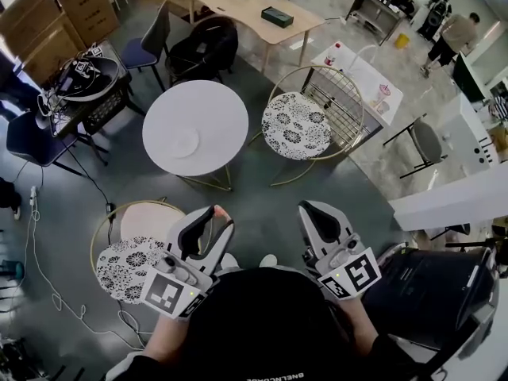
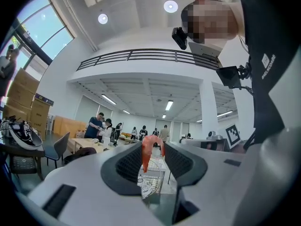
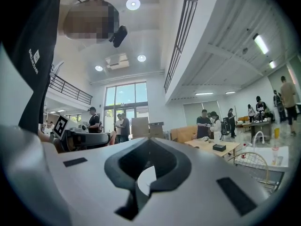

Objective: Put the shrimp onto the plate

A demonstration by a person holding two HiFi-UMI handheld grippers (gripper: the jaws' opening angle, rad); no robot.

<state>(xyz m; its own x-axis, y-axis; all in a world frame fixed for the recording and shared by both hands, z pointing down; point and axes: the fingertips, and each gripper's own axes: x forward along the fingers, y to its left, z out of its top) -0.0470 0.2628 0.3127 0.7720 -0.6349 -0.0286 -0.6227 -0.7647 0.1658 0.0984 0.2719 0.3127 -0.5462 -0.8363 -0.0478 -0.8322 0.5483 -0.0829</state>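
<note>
Two tongs, one shrimp, one plate, one round surface and two chairs. The left tongs [image 1: 213,215], smooth white shells with dark textured pads, pinch the single shrimp [image 2: 146,154] at their tips. The shrimp is orange-pink and curved, with its tail hanging down between the pads. It is held in the air short of the near edge of the surface [image 1: 218,105], well apart from the plate [image 1: 184,143]. The right tongs [image 3: 150,140] are pressed together at the tips with nothing between them. The surface is white, on thin gold legs. The flat white plate lies near its middle. Both chairs [image 1: 295,124] have gold wire frames and black-and-white patterned cushions.
</note>
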